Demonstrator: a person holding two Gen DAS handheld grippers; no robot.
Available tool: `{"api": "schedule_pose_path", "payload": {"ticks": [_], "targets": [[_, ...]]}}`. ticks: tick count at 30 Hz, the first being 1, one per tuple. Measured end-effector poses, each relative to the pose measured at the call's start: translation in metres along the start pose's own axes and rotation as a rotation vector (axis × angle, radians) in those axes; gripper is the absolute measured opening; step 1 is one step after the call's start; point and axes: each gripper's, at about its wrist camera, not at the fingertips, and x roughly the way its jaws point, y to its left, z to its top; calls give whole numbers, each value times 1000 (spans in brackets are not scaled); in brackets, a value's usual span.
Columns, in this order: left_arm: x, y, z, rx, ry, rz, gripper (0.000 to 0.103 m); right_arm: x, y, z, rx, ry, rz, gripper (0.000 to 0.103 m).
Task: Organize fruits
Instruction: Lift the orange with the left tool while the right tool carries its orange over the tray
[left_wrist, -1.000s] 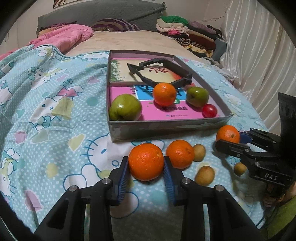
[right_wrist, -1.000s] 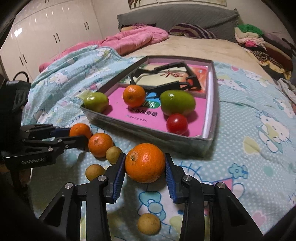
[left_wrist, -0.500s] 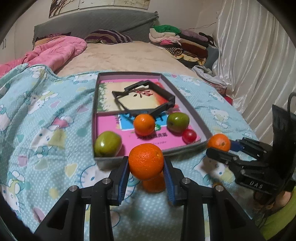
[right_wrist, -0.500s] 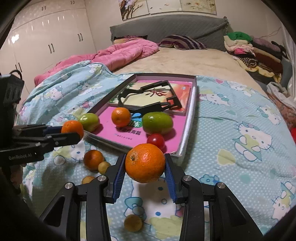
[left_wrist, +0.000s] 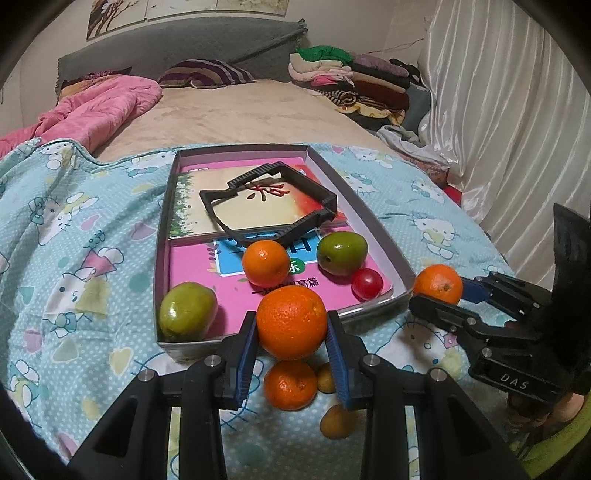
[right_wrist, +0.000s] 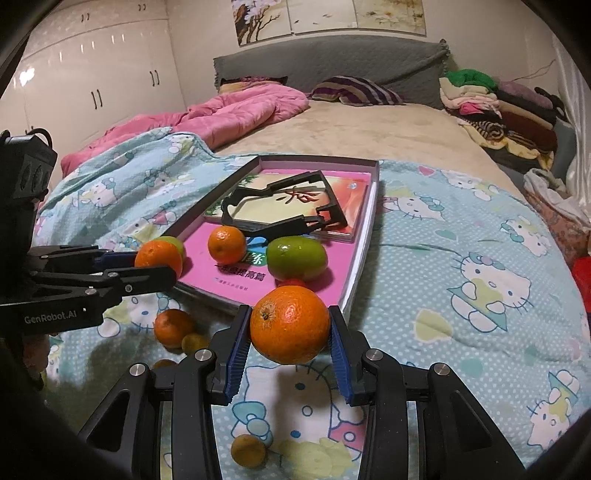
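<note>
Tray (left_wrist: 164, 236), shallow and grey-rimmed, sits on the cartoon-print bedspread (left_wrist: 74, 229) with books and a black plastic frame (left_wrist: 269, 206) lying in it. Reading the left wrist view left to right, fruit already inside: a green fruit (left_wrist: 187, 311) in the near left corner, a small orange (left_wrist: 266, 263) mid-tray, a second green fruit (left_wrist: 342, 253) to its right, and a cherry tomato (left_wrist: 367, 283) just beside that. So four pieces look placed. Two more are in transit: the left gripper (left_wrist: 291, 338) is clamped on a large orange (left_wrist: 291, 321), held above the bedspread at the tray's near edge; the right gripper (right_wrist: 290, 341) grips another large orange (right_wrist: 290, 325) the same way, off the tray's near right corner. Neither is over the tray floor yet, as far as I can judge. Still loose on the bedspread: one orange (left_wrist: 290, 384) directly under the left gripper, and three small yellowish fruits, one (left_wrist: 325, 377) touching that orange, one (left_wrist: 336, 421) nearer the camera, one (right_wrist: 248, 451) low in the right wrist view. Rough tally: under half done, with two drops and four pickups left. Hard to make out: the kind of yellowish fruit; the loose orange is partly covered by the held one; a fruit at the right view's left edge is mostly behind the gripper body; the book print is too small to read; the hands holding the rigs barely show.
</note>
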Motion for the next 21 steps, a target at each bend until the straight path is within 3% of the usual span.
{"api": "schedule_pose_path", "payload": {"ticks": [21], "targets": [[40,16,11,-7,46,77,36,11,-10,10,24,1,-25,41]]}}
